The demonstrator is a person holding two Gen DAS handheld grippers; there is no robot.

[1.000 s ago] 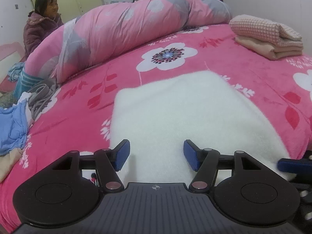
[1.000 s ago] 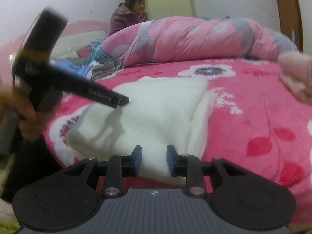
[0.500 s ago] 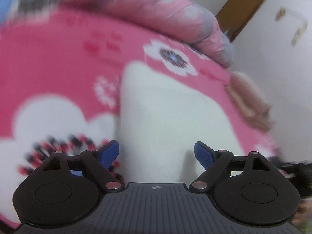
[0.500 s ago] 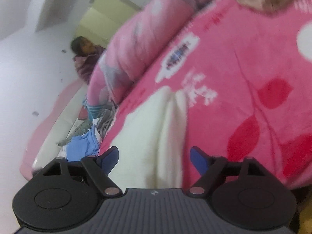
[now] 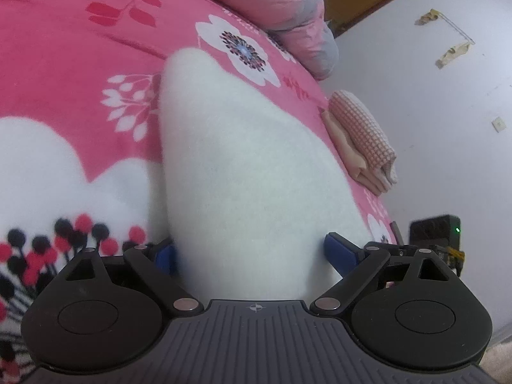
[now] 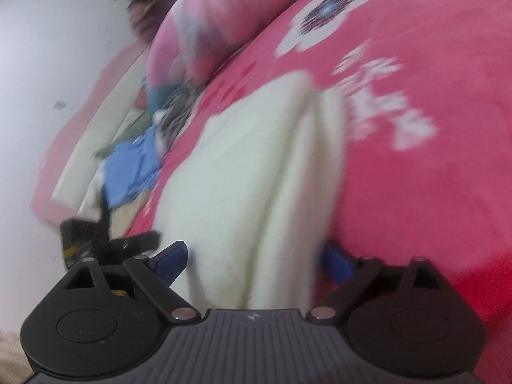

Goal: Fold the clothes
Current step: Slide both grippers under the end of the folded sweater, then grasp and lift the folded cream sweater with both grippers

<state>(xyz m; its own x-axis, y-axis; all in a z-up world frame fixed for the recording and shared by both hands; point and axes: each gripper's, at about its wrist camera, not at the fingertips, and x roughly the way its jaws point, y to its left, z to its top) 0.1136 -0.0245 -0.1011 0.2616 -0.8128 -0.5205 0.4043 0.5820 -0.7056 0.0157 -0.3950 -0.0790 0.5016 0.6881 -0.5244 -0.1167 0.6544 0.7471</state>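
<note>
Since half a second ago both grippers have come lower and closer to the near edge of the white fleece garment [image 5: 243,172], so that the cloth now reaches in between the blue pads of each one; before, it lay a little ahead of them. Both views remain strongly tilted.

The bed [image 5: 80,73] is covered by a pink blanket with large white flowers and red leaves. A long pink and grey rolled quilt [image 5: 281,9] lies along its far side. The white fleece garment lies folded flat in the middle of the bed, and in the right wrist view its layered fold edge [image 6: 307,172] faces the right side. Near the edge of the bed, beside the wall, there is a small stack of folded clothes [image 5: 361,140], checked pink on top and peach below. On the other side a pile of unfolded clothes [image 6: 134,166], blue and grey, lies near the headboard, and a person [image 6: 150,6] sits behind it, blurred.

The left gripper [image 5: 249,256] has its jaws wide open, one on each side of the garment's near corner. The right gripper [image 6: 252,259] also has its jaws wide open around the thick folded edge, not pressing it.
</note>
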